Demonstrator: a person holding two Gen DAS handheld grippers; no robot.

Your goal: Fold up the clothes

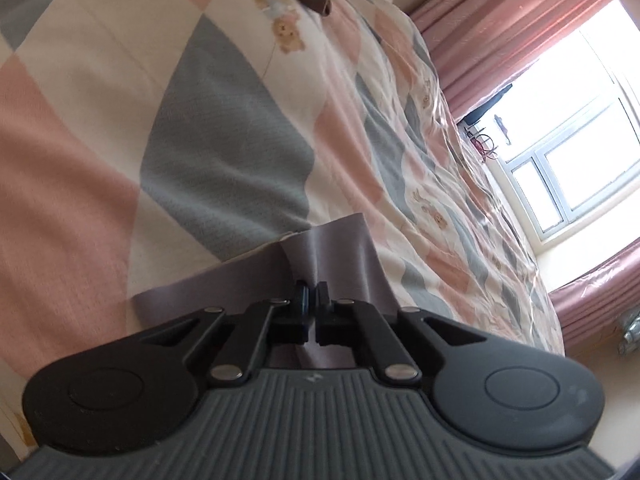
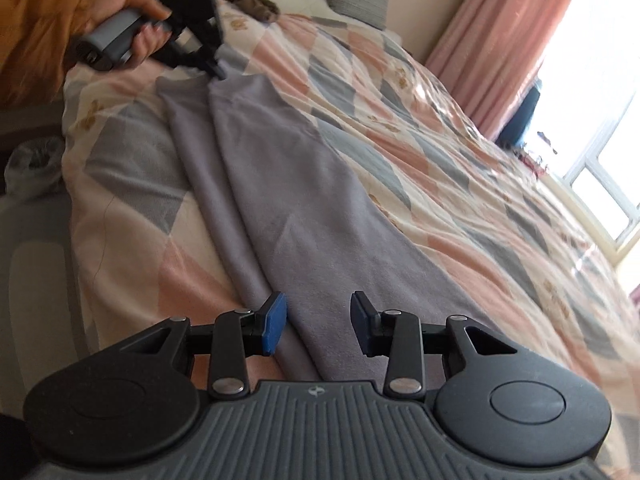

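Folding is only at its start: left gripper [image 1: 311, 300] is closed on one end of the grey garment [image 2: 288, 184], which lies long and unfolded on the quilt [image 2: 460, 184], while right gripper [image 2: 318, 326] is open above the other end.

A: What do the grippers look like?
B: The right gripper [image 2: 318, 326] is black with blue pads [image 2: 274, 322], silver screws and a ribbed grey body.
A: And the person?
B: An orange sleeve [image 2: 34, 28].
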